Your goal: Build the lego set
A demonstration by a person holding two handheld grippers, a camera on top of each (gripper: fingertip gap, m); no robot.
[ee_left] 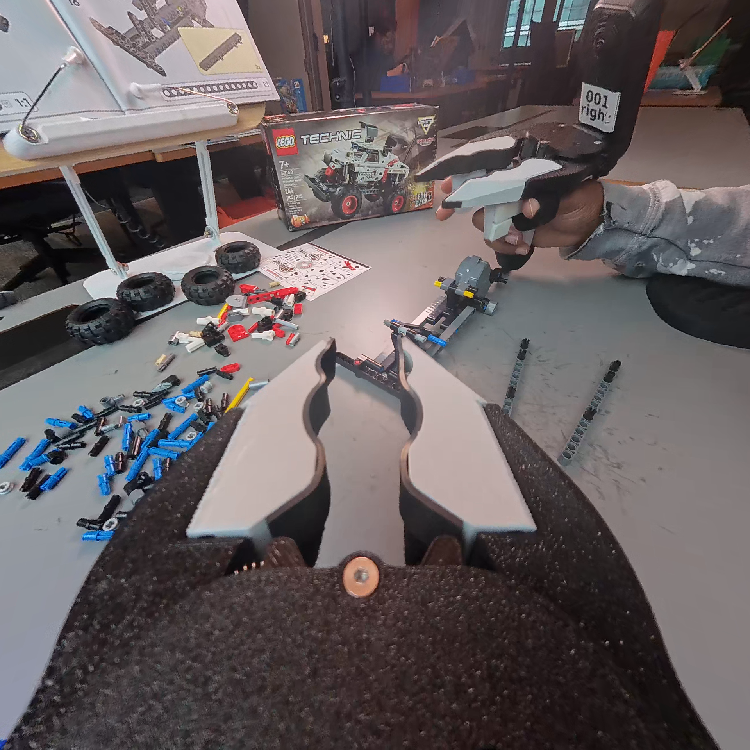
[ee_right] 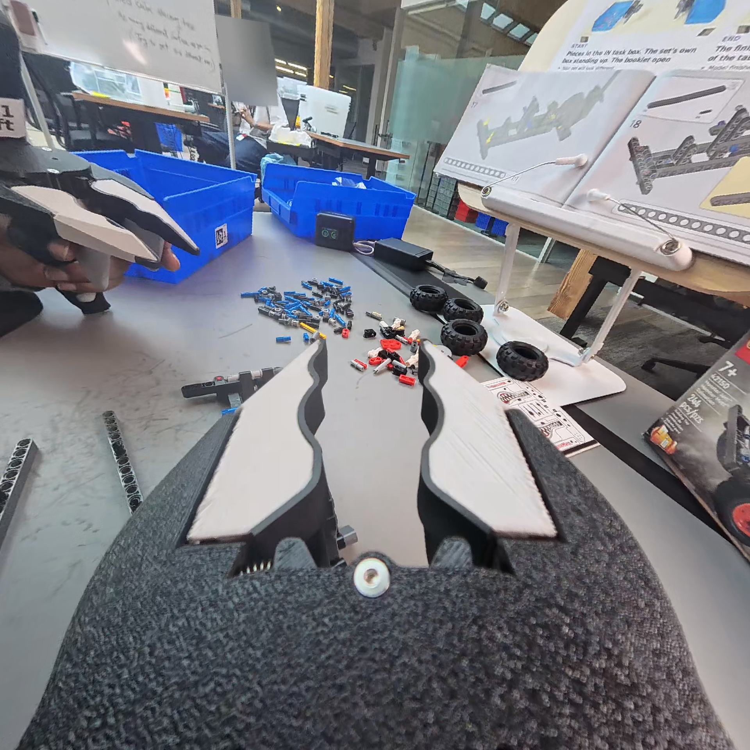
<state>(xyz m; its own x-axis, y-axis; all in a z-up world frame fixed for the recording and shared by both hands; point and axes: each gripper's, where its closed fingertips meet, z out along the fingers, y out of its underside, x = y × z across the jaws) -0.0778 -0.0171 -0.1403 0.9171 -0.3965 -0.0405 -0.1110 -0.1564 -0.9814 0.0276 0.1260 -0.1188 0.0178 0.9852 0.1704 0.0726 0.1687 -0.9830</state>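
Note:
My left gripper is open and empty, held above the grey table. Past its fingertips lies the partly built grey-and-black chassis, whose black near end shows between the fingers. It also shows in the right wrist view. My right gripper is open and empty, pointing at a scatter of red, white and black small parts. Two long grey beams lie loose to the right of the chassis. Each gripper shows in the other's view, held by a hand: the right gripper and the left gripper.
A pile of blue and black pins, several black tyres, a sticker sheet and the set's box lie on the table. The open booklet rests on a white stand. Two blue bins and a black adapter sit farther off. Some 20 cm of space lies between my two pairs of fingers.

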